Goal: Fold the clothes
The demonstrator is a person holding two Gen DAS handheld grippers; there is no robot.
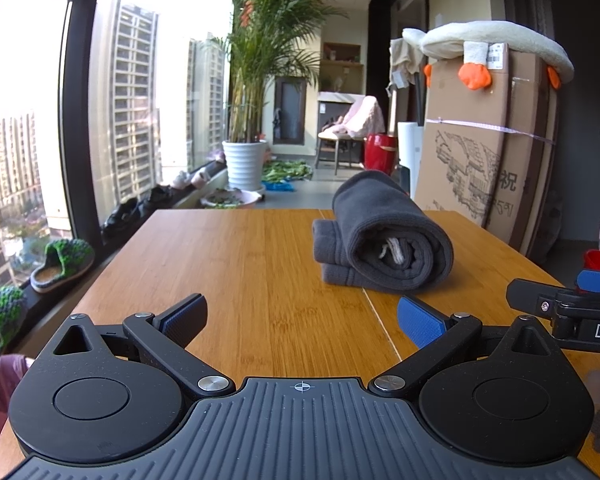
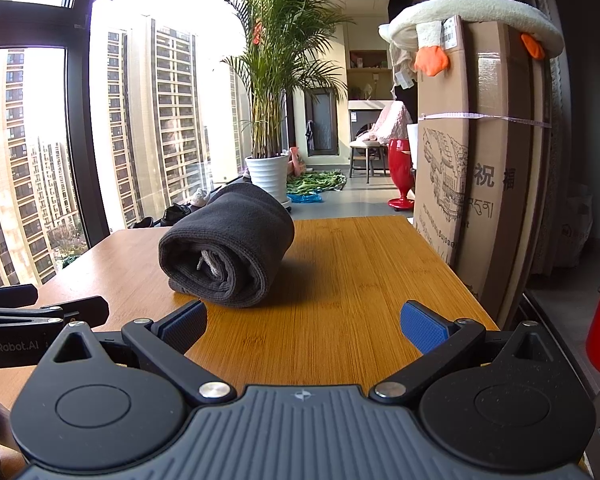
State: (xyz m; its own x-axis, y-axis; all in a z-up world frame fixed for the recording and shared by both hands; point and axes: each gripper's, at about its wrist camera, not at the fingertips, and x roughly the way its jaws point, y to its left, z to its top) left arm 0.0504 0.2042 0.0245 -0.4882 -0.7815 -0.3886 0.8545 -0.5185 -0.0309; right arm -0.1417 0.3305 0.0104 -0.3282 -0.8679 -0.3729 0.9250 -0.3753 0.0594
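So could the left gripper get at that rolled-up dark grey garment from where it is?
Probably yes. The left gripper is open, and only bare wooden table lies between it and the rolled dark grey fleece garment, which sits slightly to its right.

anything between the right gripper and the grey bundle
Nothing: in the right wrist view only bare table lies between the open right gripper and the grey bundle.

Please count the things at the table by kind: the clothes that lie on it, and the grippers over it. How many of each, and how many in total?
Grey folded garment: 1, resting on the wooden table
Grippers: 2, the left gripper and the right gripper, both open and empty
Total: 3
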